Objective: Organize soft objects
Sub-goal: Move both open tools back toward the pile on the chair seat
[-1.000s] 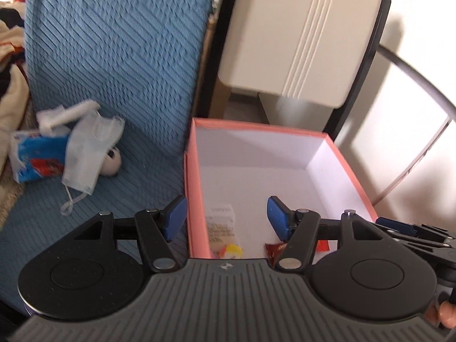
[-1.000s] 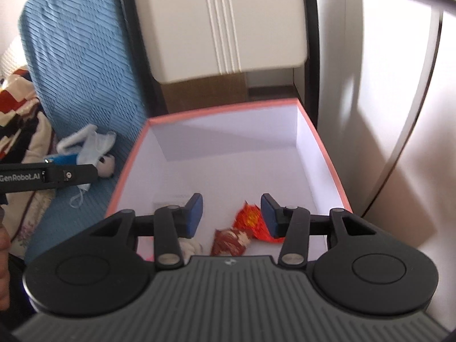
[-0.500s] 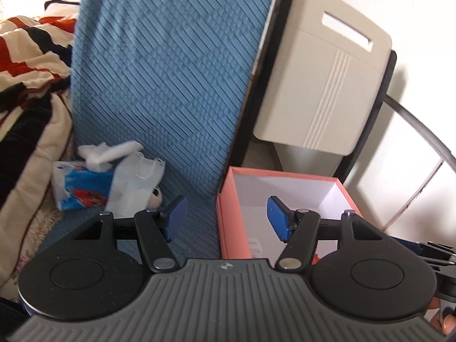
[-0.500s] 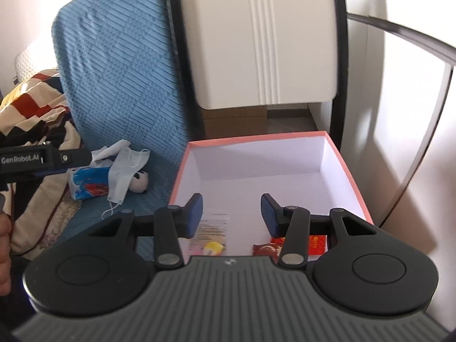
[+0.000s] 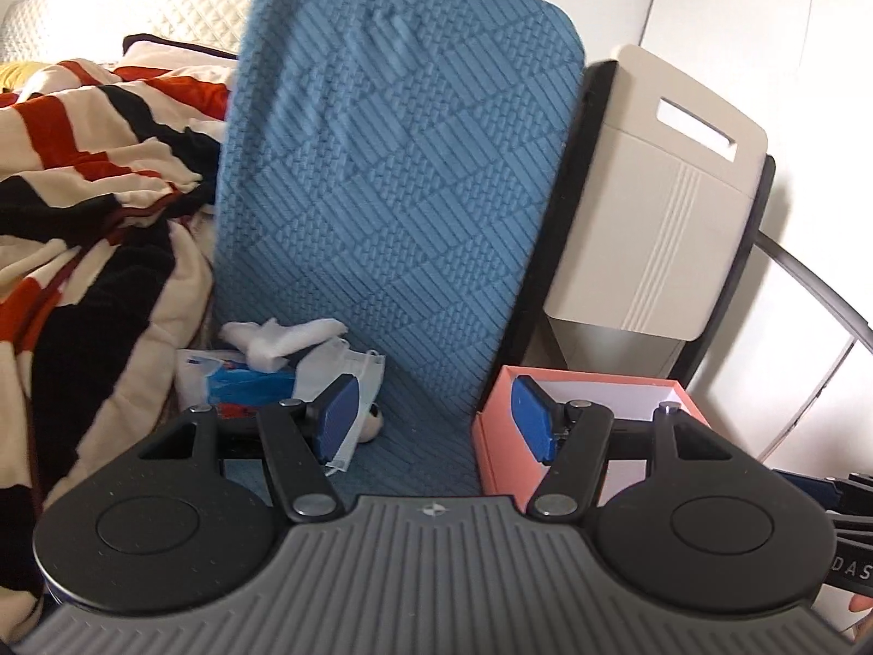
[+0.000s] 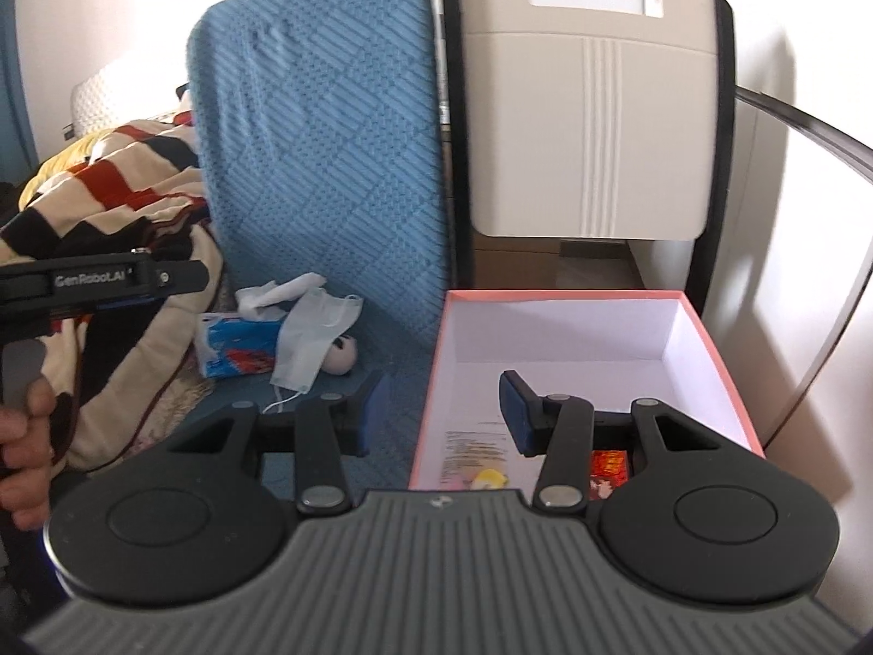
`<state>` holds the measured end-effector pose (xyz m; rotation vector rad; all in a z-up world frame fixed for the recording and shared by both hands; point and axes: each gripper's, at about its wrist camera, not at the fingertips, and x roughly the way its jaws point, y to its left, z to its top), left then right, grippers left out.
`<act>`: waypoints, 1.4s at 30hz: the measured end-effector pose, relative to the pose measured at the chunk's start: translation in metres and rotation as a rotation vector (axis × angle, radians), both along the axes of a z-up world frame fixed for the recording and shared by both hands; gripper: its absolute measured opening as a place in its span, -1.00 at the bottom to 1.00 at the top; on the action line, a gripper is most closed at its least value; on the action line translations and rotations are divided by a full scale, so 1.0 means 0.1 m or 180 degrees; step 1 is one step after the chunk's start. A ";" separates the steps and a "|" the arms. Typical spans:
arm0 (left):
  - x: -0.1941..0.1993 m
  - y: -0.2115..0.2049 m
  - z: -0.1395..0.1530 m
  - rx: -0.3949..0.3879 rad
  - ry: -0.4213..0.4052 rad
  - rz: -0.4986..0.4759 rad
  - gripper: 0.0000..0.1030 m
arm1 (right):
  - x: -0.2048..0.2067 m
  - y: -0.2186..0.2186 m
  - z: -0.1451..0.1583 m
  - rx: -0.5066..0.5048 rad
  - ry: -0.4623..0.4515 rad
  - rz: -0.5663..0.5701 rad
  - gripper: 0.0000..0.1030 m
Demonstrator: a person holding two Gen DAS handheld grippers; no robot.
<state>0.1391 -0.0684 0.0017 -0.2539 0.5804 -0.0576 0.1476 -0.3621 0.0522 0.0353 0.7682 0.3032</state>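
Note:
On the blue-covered seat [image 6: 305, 164] lies a small pile: a white face mask [image 6: 316, 344], a blue and red tissue pack [image 6: 240, 349], a crumpled white cloth [image 6: 278, 292] and a little plush head [image 6: 341, 357]. To its right stands the pink box [image 6: 709, 338], holding a printed packet [image 6: 474, 453] and a red packet [image 6: 608, 466]. My right gripper [image 6: 443, 417] hovers open and empty over the box's near left edge. My left gripper [image 5: 436, 417] is open and empty above the seat, between the mask [image 5: 349, 371] and the box [image 5: 502, 436].
A striped blanket [image 5: 82, 191] is heaped left of the seat. A beige chair back [image 6: 589, 125] stands behind the box, with a white wall to the right. A hand [image 6: 22, 436] holds the left gripper at the left edge of the right wrist view.
Both grippers have risen and drawn back from the box, the left one swinging left toward the seat. The box's inside has slipped mostly below the left view. Jaw widths are unchanged.

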 end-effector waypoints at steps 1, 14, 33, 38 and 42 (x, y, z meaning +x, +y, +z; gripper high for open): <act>-0.02 0.05 -0.01 -0.0006 -0.0002 0.0020 0.31 | -0.03 0.04 0.01 0.0001 -0.0007 0.0026 -0.07; -0.29 0.60 -0.28 -0.0011 -0.0041 0.0240 0.31 | -0.27 0.62 -0.18 0.0016 -0.0001 0.0270 -0.07; -0.43 0.90 -0.99 -0.0027 0.0138 0.0298 0.31 | -0.44 1.13 -0.75 0.0072 0.0037 0.0335 -0.07; -0.50 0.91 -1.10 0.0036 0.0114 0.0285 0.31 | -0.46 1.23 -0.90 0.0049 0.0023 0.0374 -0.07; -0.52 0.94 -1.21 0.0027 0.0184 0.0298 0.31 | -0.47 1.28 -0.95 0.0021 0.0007 0.0409 -0.07</act>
